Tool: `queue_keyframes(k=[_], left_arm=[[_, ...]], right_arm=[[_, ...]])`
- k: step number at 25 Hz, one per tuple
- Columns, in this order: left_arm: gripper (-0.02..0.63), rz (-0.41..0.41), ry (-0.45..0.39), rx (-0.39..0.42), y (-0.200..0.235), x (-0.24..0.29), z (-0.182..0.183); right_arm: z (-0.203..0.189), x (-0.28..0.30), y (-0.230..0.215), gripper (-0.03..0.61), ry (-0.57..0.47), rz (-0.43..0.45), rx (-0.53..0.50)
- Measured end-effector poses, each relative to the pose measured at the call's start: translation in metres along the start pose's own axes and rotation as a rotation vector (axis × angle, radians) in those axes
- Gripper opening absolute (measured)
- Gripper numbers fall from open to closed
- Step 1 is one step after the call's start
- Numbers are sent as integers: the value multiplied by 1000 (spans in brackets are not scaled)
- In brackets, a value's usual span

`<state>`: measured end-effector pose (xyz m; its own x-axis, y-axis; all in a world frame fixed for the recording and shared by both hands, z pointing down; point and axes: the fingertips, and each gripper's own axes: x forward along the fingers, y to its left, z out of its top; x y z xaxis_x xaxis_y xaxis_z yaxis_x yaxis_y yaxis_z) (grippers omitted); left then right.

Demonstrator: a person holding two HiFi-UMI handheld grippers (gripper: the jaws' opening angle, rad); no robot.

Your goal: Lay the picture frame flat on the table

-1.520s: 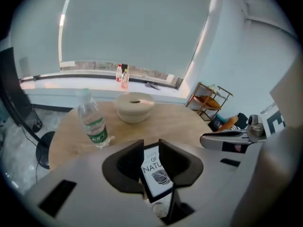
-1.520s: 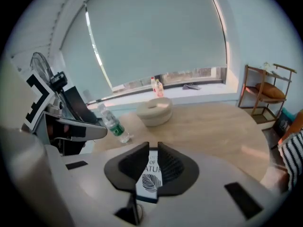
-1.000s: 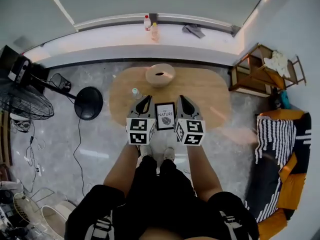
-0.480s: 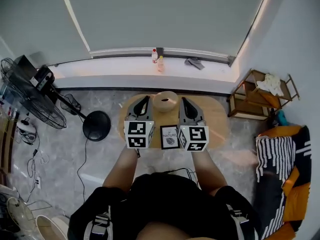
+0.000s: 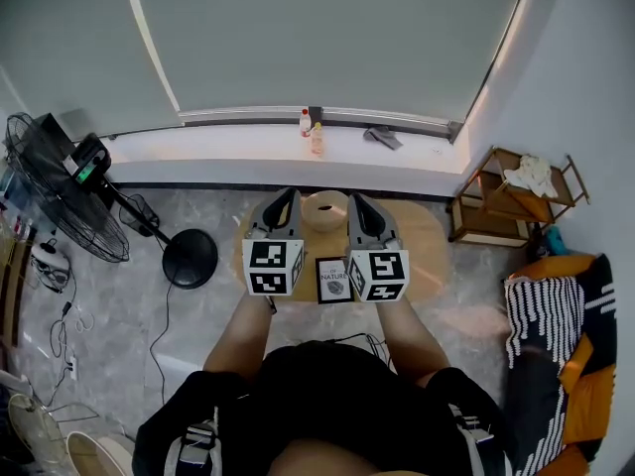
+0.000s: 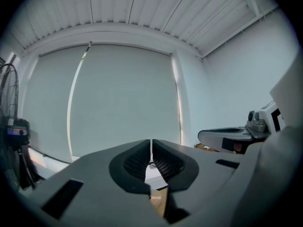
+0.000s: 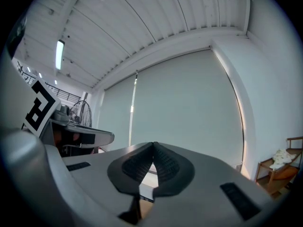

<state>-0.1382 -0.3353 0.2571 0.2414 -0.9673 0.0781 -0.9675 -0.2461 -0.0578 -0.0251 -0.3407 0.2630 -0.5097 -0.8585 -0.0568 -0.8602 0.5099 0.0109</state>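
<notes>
The picture frame [image 5: 333, 279], black-edged with a white print, sits at the near edge of the oval wooden table [image 5: 427, 248]; whether it stands or lies flat cannot be told. It shows between the two marker cubes. My left gripper [image 5: 289, 197] and right gripper [image 5: 355, 202] are held side by side above the table, pointing away from me toward the window. Both are shut with nothing between the jaws. The left gripper view [image 6: 151, 141] and the right gripper view [image 7: 153, 144] show touching tips against the blind and ceiling, and the frame is not in them.
A round wooden bowl [image 5: 325, 209] sits on the table's far side between the gripper tips. Two bottles [image 5: 312, 133] stand on the windowsill. A fan [image 5: 62, 188] and a round black stand base [image 5: 190, 258] are left; a wooden shelf [image 5: 506, 204] and a striped sofa [image 5: 554, 337] are right.
The head view has tilted up to take in the window blind. Both grippers have lifted and now point at the window, still either side of the frame. Jaws stay shut.
</notes>
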Motion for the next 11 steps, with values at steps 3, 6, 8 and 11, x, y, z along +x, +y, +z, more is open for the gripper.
queue_keyframes(k=[3,6,8,11], left_arm=[[31,-2,4,-19,3,3,-2],[31,-3,1,-20,4,4,-1],[31,-5,-1,-19,3,2,0],[31,-8,-1,-26,2,-2,-1]], right_arm=[[-4,3,1,15,8,5,-7],[-6,4,-1,14,11,3,0],[-7,2,-1,14,14,2,5],[-9,-1,1,14,19,6,11]])
